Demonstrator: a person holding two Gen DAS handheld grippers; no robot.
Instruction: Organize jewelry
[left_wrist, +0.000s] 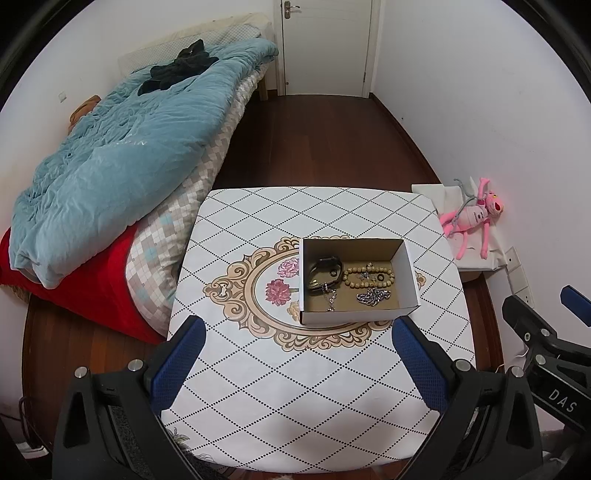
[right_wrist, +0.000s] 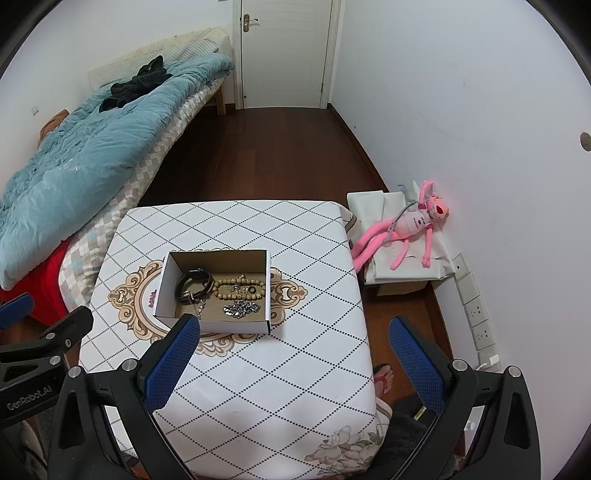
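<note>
An open cardboard box (left_wrist: 408, 271) (right_wrist: 166, 291) stands on the white patterned table (left_wrist: 295, 387) (right_wrist: 277, 369). Inside lie a black leather bracelet (left_wrist: 325, 275) (right_wrist: 194, 283), a tan bead bracelet (left_wrist: 369, 277) (right_wrist: 240, 288), a silver chain (left_wrist: 373, 296) (right_wrist: 241, 308) and small rings. My left gripper (left_wrist: 297, 332) is open and empty, held back over the table's near side. My right gripper (right_wrist: 293, 332) is open and empty, near the table's right edge, its left finger close to the box's front. Each gripper shows at the edge of the other's view.
A bed with a blue quilt (left_wrist: 122, 147) and red blanket (left_wrist: 74, 284) lies left of the table. A pink plush toy (right_wrist: 410, 225) lies on white cloth beside the right wall. Wall sockets (right_wrist: 476, 314) run along the right wall. A white door (left_wrist: 325, 44) stands at the far end.
</note>
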